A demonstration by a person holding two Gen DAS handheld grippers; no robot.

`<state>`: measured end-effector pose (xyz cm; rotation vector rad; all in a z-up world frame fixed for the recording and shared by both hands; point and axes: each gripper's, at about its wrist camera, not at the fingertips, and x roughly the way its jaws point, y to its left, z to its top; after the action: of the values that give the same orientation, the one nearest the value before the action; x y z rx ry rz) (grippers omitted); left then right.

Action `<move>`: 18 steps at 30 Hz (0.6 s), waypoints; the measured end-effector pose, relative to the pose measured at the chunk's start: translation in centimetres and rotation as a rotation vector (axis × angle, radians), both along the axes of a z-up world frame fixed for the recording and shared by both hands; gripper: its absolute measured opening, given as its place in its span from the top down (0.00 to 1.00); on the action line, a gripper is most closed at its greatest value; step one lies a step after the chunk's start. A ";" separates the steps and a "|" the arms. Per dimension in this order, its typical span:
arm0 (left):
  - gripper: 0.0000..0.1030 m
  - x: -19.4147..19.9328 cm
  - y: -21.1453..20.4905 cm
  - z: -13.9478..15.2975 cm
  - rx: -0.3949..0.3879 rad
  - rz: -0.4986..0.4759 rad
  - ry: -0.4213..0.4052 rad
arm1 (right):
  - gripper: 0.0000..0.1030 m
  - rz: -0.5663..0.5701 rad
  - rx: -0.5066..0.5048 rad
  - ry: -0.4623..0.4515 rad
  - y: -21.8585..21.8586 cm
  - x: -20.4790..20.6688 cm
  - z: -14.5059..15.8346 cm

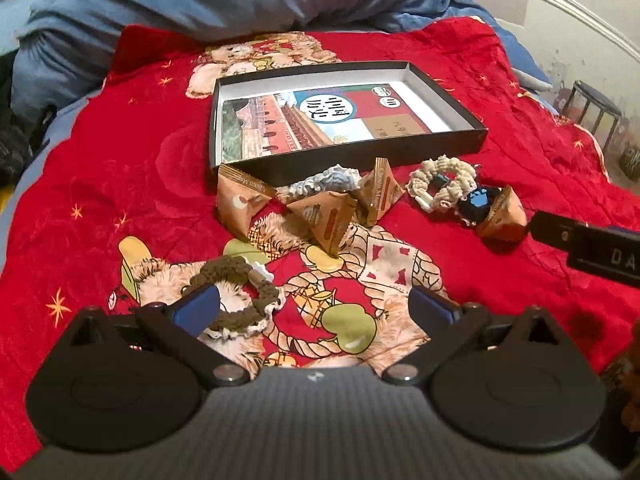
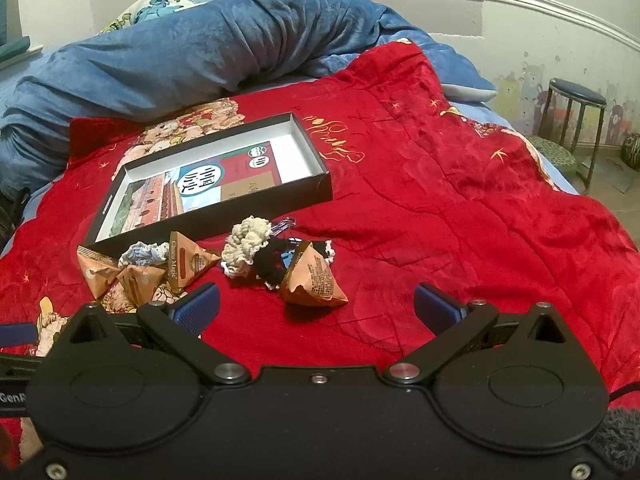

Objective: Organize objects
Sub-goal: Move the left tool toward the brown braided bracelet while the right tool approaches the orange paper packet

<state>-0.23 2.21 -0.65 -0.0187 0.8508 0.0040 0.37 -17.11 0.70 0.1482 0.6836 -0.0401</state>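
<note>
Left wrist: brown scrunchie (image 1: 240,300) beside tool (image 1: 314,304).

Both grippers share one build — black teardrop-shaped housings, angled black link arms on silver pivot screws, blue ribbed fingertip pads (image 1: 198,306). The left gripper (image 1: 314,306) has a grey ribbed body; the right gripper (image 2: 316,306) a plain black one — white "GenR" lettering at its edge.

A red bear-print blanket (image 2: 460,200) covers the bed. A rumpled blue plush duvet (image 2: 200,52) lies heaped at its far edge. A round dark-topped stool (image 2: 576,98) stands on the floor beside the bear-patterned wall (image 2: 520,84).
</note>
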 end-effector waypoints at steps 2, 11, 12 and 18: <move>0.00 -0.1 -0.1 0.0 0.012 -0.005 -0.010 | 0.00 0.001 0.000 0.001 0.0 0.0 0.0; 0.00 -0.1 -0.7 -0.2 0.062 -0.014 -0.004 | 0.00 -0.010 0.041 -0.020 -0.8 -0.5 -0.1; 0.00 -0.1 -0.6 -0.3 0.061 -0.011 0.001 | 0.00 -0.014 0.043 -0.031 -0.8 -0.6 -0.1; 0.00 -0.3 0.3 -0.3 0.000 -0.012 0.010 | 0.00 0.010 0.073 -0.008 -0.8 -0.1 -0.3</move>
<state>-0.51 2.48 -0.97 -0.0131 0.8613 -0.0075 0.27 -17.88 0.35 0.2148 0.6778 -0.0045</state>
